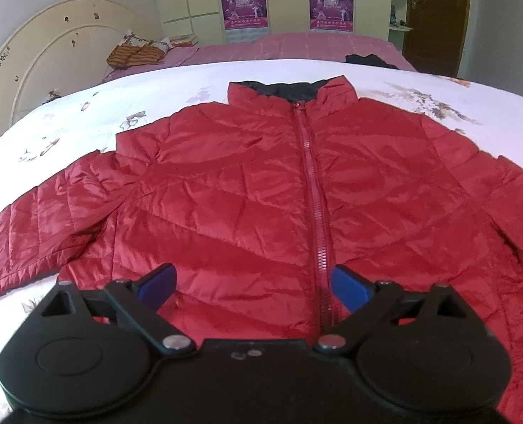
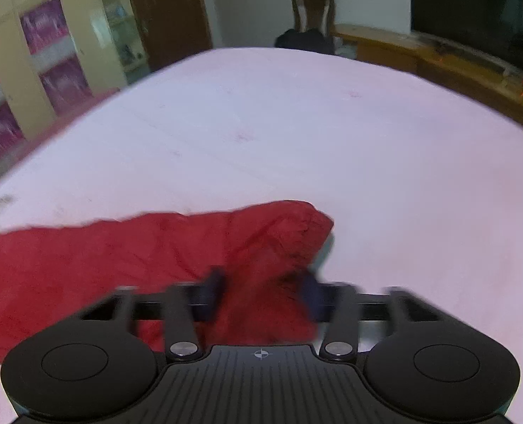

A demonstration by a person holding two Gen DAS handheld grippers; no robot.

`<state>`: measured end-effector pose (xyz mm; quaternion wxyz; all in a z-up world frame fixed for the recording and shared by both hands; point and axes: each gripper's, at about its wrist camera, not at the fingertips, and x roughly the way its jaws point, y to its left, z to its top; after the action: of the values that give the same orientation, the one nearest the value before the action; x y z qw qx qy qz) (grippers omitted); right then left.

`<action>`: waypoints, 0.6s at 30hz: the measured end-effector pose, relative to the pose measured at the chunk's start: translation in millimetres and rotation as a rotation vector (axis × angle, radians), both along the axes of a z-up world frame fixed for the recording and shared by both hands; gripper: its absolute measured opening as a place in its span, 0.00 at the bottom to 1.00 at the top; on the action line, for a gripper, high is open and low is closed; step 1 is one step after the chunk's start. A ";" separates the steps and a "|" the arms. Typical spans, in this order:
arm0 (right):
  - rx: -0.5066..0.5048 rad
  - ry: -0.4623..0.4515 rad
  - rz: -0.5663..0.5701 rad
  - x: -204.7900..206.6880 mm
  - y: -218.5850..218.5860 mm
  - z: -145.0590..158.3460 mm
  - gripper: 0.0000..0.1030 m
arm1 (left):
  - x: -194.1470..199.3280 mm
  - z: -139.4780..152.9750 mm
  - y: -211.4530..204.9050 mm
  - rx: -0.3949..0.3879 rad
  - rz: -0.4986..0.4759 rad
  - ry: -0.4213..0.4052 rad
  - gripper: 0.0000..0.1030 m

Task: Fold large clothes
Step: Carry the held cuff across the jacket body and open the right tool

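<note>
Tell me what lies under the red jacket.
The red jacket lies flat on a white floral bedsheet, which shows around it. Whatever is directly beneath the jacket is covered and cannot be seen.

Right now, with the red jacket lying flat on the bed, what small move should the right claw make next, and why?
Probably lift the sleeve end a little and carry it across toward the zipper. The right claw has closed on the sleeve near its cuff, while the jacket lies flat and zipped on the bed. The left claw hovers open over the hem, holding nothing.
</note>
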<state>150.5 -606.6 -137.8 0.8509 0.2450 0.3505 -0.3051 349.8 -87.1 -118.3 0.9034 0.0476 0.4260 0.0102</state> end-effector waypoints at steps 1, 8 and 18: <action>0.004 -0.003 0.006 0.6 1.7 2.0 0.18 | -0.6 1.8 0.3 -0.005 0.000 -0.004 0.91; -0.033 -0.102 0.099 21.0 29.8 42.6 0.14 | -5.4 15.8 8.4 -0.019 -0.009 -0.036 0.91; -0.043 -0.226 0.467 132.8 160.3 88.4 0.14 | -15.5 34.6 61.0 -0.038 0.027 -0.093 0.91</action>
<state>283.3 -446.3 -49.4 0.9371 0.1720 0.2936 -0.0784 334.3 -26.1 -83.7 0.9227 0.0242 0.3844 0.0163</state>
